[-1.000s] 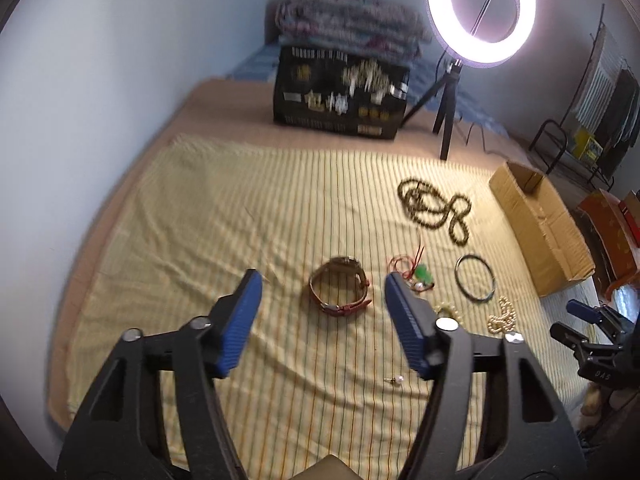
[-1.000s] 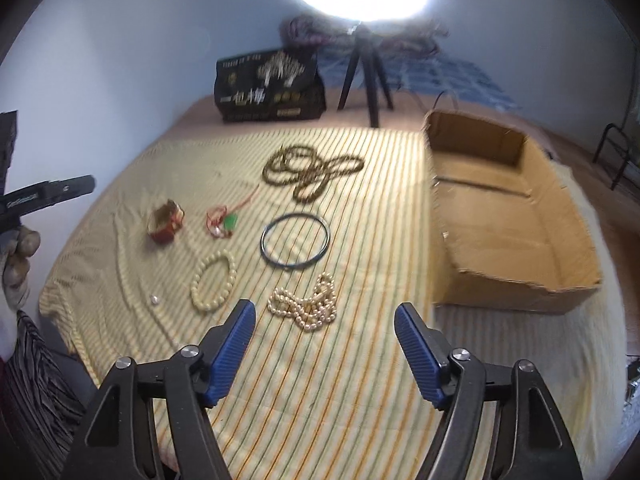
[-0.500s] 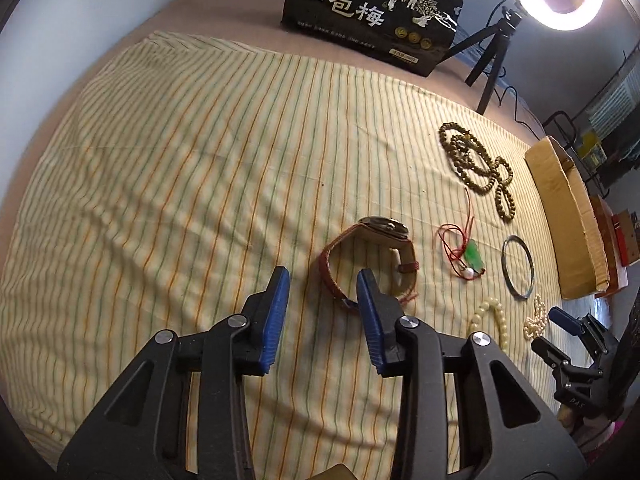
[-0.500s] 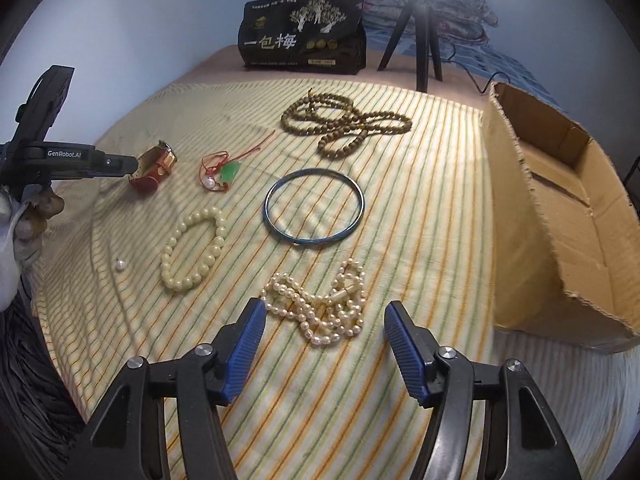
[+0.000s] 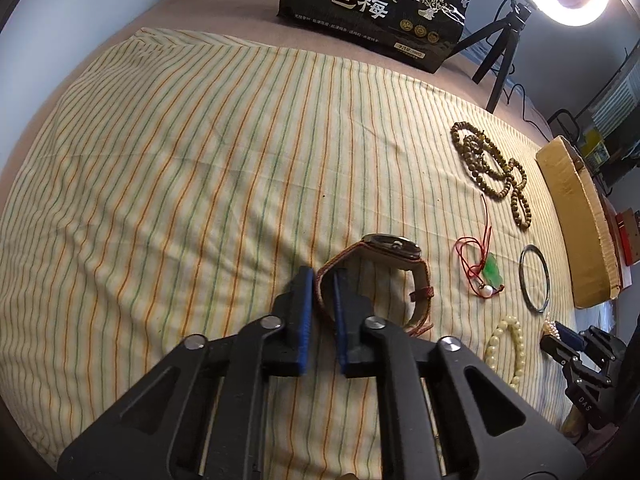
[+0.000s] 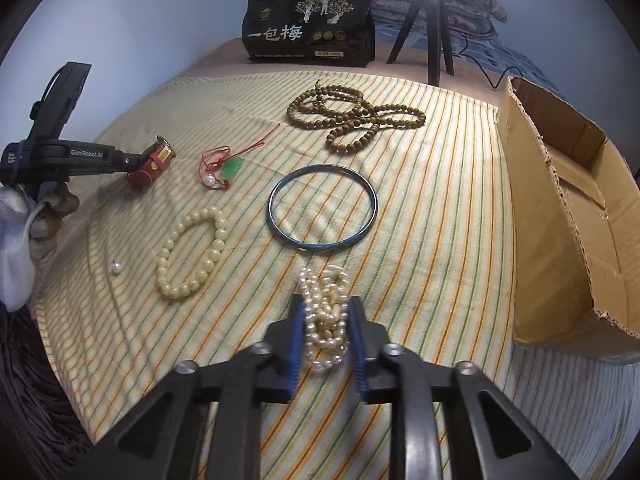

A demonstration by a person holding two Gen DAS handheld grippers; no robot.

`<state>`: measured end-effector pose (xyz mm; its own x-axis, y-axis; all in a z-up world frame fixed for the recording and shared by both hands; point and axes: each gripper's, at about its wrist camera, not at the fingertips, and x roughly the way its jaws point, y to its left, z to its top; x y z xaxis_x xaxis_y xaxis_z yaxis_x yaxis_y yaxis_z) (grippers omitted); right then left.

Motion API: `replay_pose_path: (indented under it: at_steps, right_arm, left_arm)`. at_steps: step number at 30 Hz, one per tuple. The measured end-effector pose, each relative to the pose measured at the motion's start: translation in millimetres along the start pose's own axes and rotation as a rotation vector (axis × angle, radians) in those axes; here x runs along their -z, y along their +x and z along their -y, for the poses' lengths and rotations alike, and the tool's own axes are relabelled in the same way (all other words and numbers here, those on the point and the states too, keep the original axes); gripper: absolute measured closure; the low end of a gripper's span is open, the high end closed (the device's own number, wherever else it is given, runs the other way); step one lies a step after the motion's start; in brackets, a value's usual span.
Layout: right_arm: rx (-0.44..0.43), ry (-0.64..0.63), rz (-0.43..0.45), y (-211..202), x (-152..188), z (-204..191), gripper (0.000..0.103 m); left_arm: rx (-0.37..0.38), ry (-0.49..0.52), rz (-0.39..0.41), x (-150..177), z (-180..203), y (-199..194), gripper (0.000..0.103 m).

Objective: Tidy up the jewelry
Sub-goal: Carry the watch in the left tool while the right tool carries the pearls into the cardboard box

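Observation:
A brown-strapped watch [image 5: 390,246] stands on edge on the striped cloth [image 5: 200,160]. My left gripper [image 5: 322,276] is shut on its strap near the buckle side. In the right wrist view the same gripper [image 6: 132,159] holds the watch [image 6: 154,162] at the far left. My right gripper [image 6: 326,302] has its jaws closing, and the blue pads press a bunched pearl necklace [image 6: 324,320] between them. Both grippers point steeply down at the cloth.
On the cloth lie a wooden bead string [image 6: 352,120], a dark bangle [image 6: 322,208], a cream bead bracelet [image 6: 192,252], a red cord with a green pendant [image 6: 222,168] and a loose pearl [image 6: 116,267]. An open cardboard box [image 6: 560,200] stands right; a black bag [image 6: 310,26] and tripod [image 6: 434,20] stand behind.
Both grippers came down to the cloth and closed. The left one closed on the watch strap, the right one gathered the pearl necklace between its pads.

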<state>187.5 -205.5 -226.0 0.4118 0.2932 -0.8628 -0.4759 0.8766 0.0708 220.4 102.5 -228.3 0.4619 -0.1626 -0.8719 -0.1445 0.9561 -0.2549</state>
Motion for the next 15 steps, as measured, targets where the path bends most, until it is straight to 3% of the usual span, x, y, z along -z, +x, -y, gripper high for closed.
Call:
replay_pose_path:
  at_steps: [7,15]
  right_arm:
    - [-0.007,-0.002,0.014,-7,-1,-2,0.095]
    - [-0.016,0.02,0.115,-45,-14,1,0.096]
  left_arm:
    - [0.006,-0.003,0.021,-1,5,-6,0.097]
    - [0.041,-0.007,0.098,-8,19,-36,0.097]
